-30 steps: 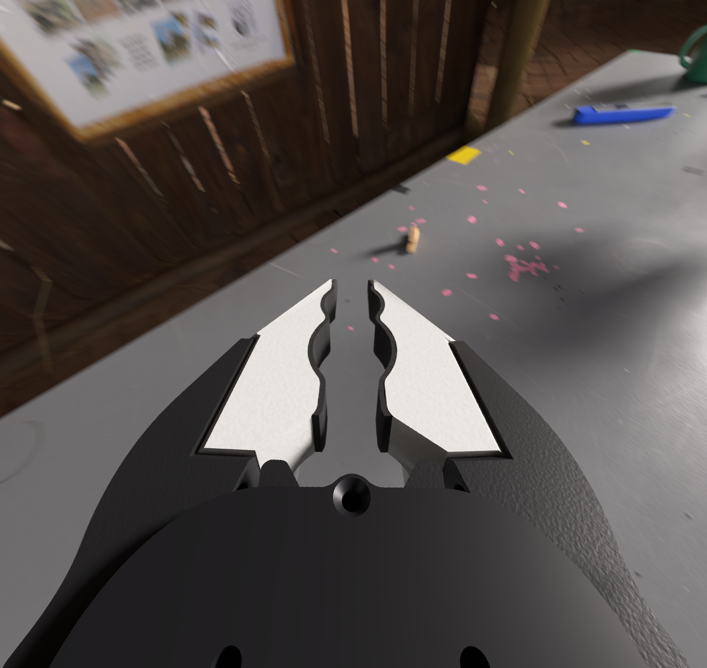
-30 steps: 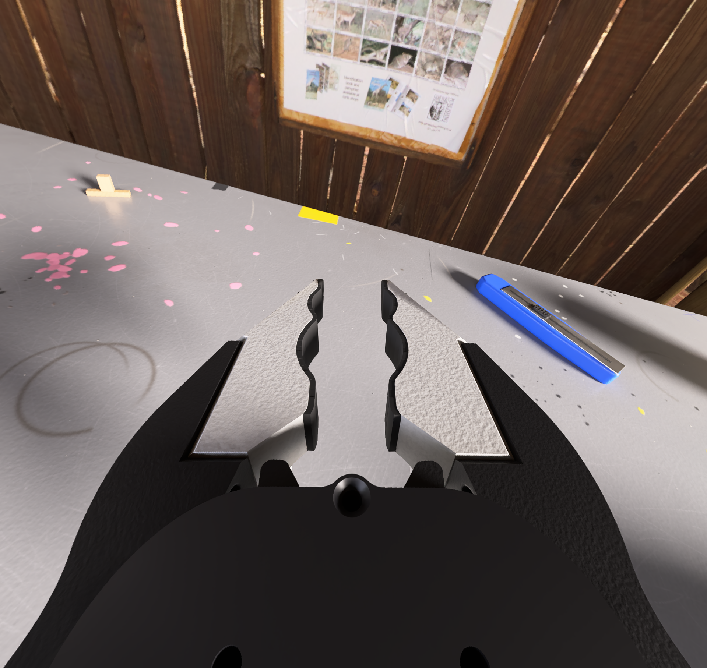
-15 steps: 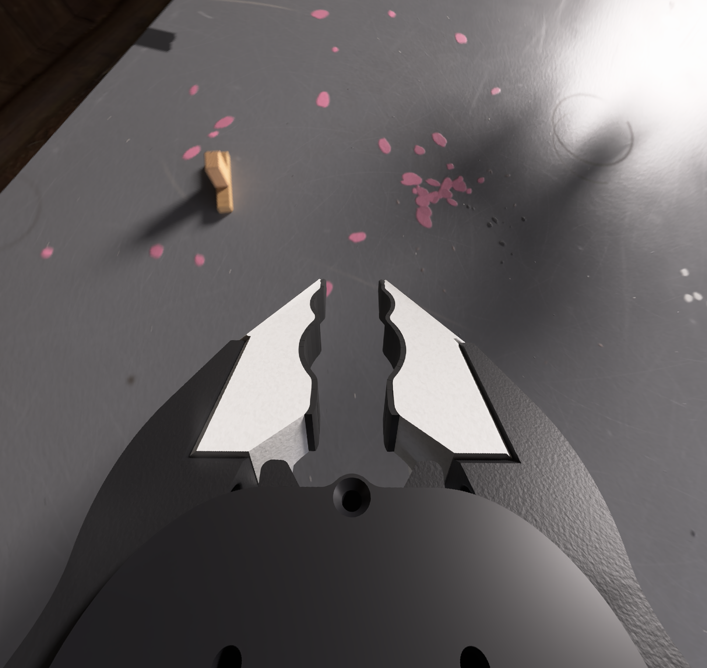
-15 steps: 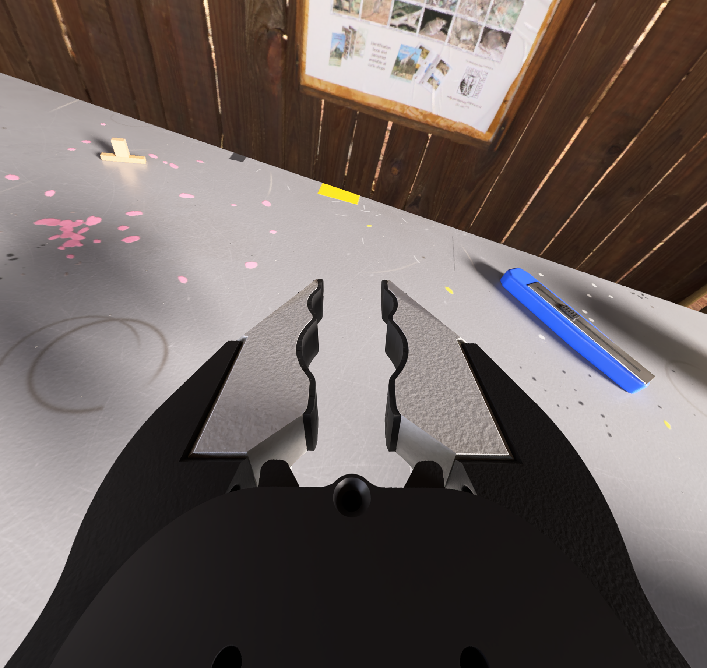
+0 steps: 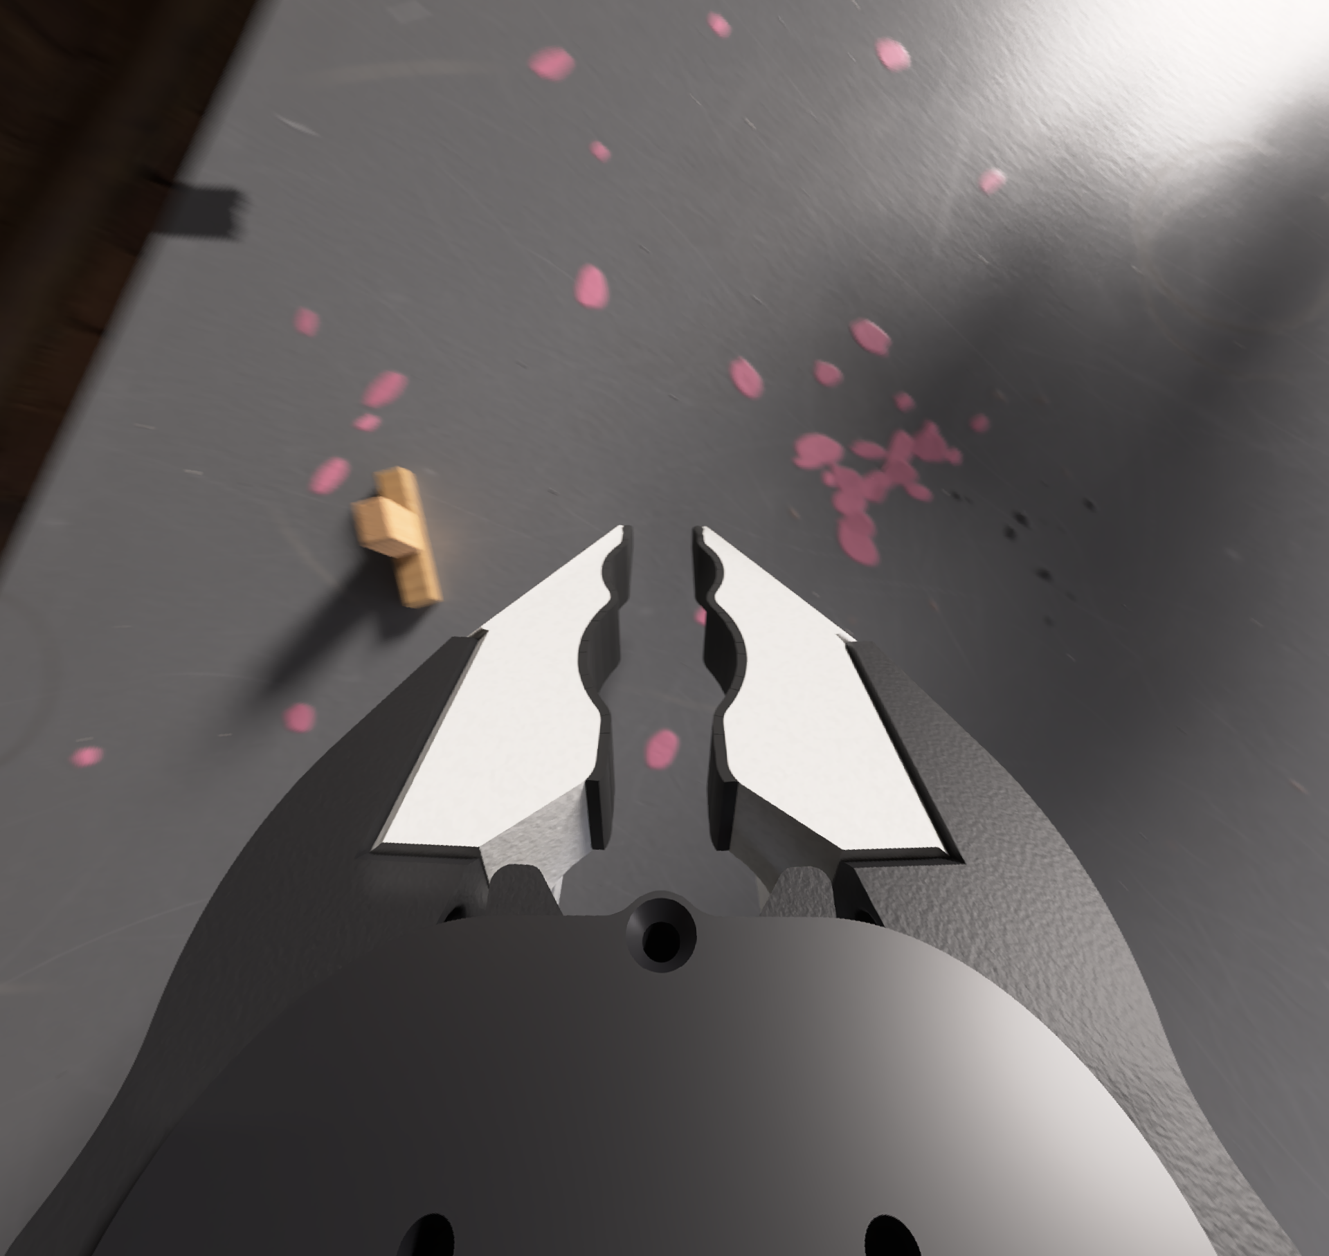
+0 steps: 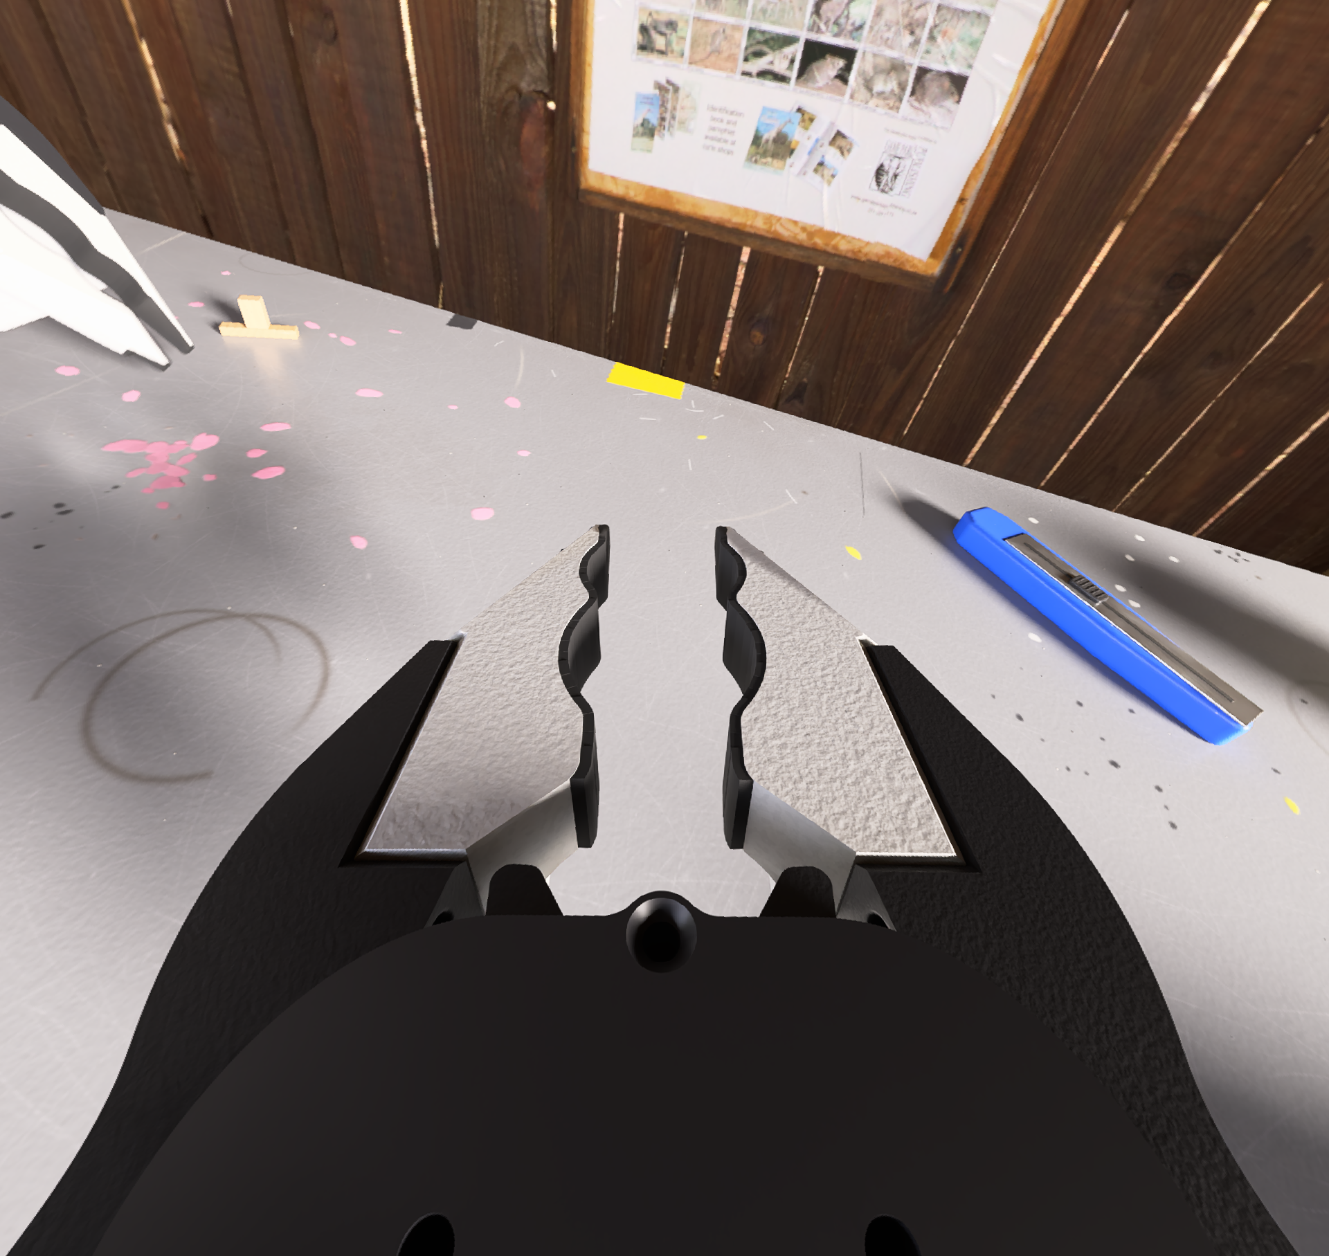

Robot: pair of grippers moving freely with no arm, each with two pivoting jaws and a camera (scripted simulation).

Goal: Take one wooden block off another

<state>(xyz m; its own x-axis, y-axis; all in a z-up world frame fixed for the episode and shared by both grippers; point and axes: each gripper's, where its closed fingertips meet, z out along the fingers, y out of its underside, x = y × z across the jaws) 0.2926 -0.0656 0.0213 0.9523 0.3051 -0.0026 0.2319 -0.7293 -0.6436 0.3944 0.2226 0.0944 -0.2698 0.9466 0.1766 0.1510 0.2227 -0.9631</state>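
Observation:
Two small light wooden blocks form a T: a short block (image 5: pixel 383 525) stands on the middle of a long flat block (image 5: pixel 414 568). They lie on the grey table (image 5: pixel 719 215) near its far edge. My left gripper (image 5: pixel 662 538) is open and empty, above the table, with the blocks ahead and to its left. In the right wrist view the blocks (image 6: pixel 257 323) are small at the far left, with the left gripper's white fingers (image 6: pixel 86 265) just left of them. My right gripper (image 6: pixel 661 538) is open and empty, far from the blocks.
A blue utility knife (image 6: pixel 1100 617) lies on the table at the right. Pink paint spots (image 5: pixel 877 474) mark the table right of the blocks. A wooden slat wall (image 6: pixel 359 107) with a framed poster (image 6: pixel 813 71) runs behind the table edge. A yellow tape patch (image 6: pixel 645 381) lies near that edge.
My left gripper has tilted down and moved closer to the blocks, which now sit nearer and lower in its view. Its fingers have entered the right wrist view. My right gripper has barely shifted.

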